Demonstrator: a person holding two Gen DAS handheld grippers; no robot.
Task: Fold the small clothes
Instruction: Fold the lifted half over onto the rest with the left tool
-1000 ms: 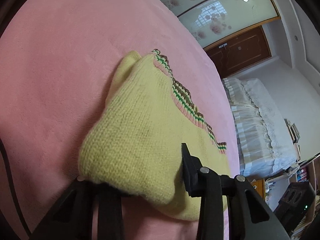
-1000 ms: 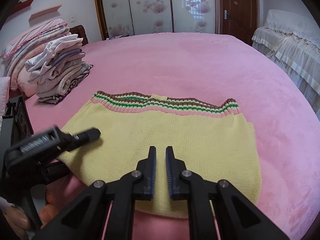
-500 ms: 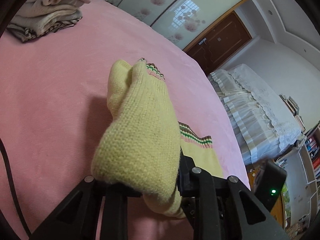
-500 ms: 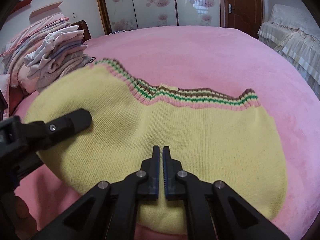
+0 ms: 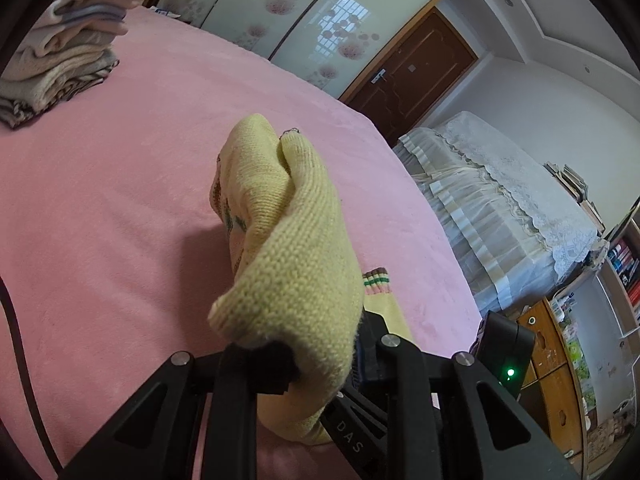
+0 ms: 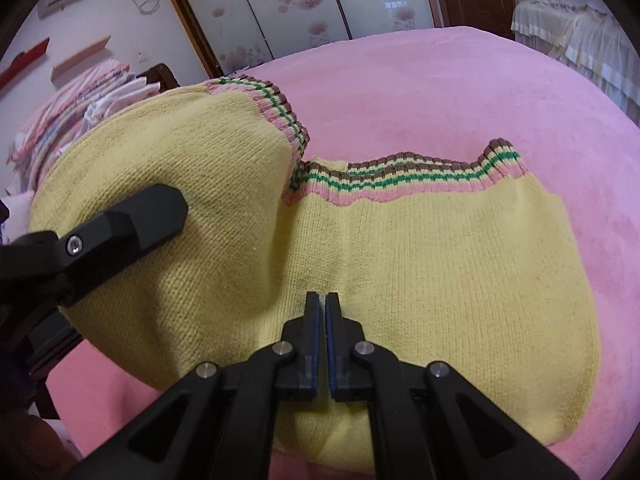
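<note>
A small yellow knit sweater (image 6: 440,264) with a pink, green and brown striped hem lies on the pink bed (image 6: 460,92). My left gripper (image 5: 320,360) is shut on the sweater's left edge (image 5: 292,264) and holds it lifted off the bed, so that side arches up. The left gripper also shows in the right wrist view (image 6: 120,232) at the left. My right gripper (image 6: 323,304) is shut, its tips pressed on the sweater's near middle; whether it pinches fabric is hidden.
A stack of folded clothes (image 5: 68,56) sits at the far left of the bed, also in the right wrist view (image 6: 80,112). A second bed with a white lace cover (image 5: 500,200) stands to the right. A wooden door (image 5: 416,72) and sliding wardrobe doors are behind.
My left gripper has lifted the sweater's left side higher and carried it toward the right. My right gripper has closed fully and stays on the sweater's middle.
</note>
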